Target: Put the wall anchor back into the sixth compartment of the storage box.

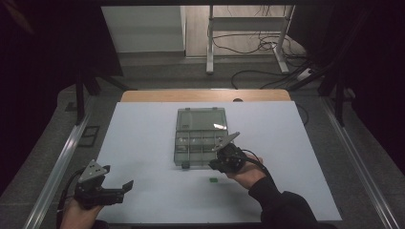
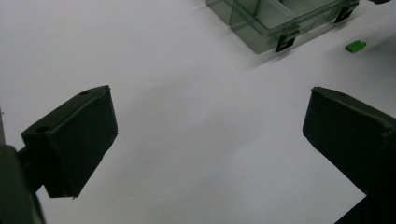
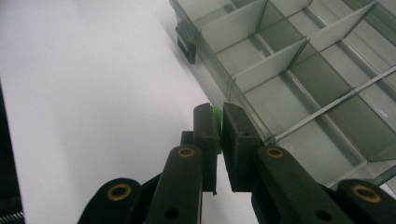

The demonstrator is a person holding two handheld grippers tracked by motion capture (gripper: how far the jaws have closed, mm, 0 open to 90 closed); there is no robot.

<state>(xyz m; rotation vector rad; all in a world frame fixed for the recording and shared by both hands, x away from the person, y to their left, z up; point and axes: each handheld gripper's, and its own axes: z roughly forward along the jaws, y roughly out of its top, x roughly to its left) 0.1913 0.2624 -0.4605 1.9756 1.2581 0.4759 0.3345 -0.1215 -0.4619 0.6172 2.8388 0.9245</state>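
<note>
A clear plastic compartment box (image 1: 199, 137) lies open in the middle of the white table, its lid folded back. My right gripper (image 1: 216, 162) hovers at the box's near right corner, shut on a small green piece (image 3: 217, 115) held just outside the box's front wall (image 3: 243, 100). A second small green piece (image 1: 213, 180) lies on the table just in front of the box, also seen as the green piece (image 2: 355, 45) in the left gripper view. My left gripper (image 1: 128, 184) rests low at the near left, open, with bare table between its fingers (image 2: 77, 140).
The box's dividers (image 3: 280, 56) form several compartments that look bare. A black latch (image 2: 285, 43) sticks out at the box's front corner. The white table surface (image 1: 143, 143) spreads wide to the left of the box. Table legs and cables (image 1: 253, 47) lie on the floor beyond.
</note>
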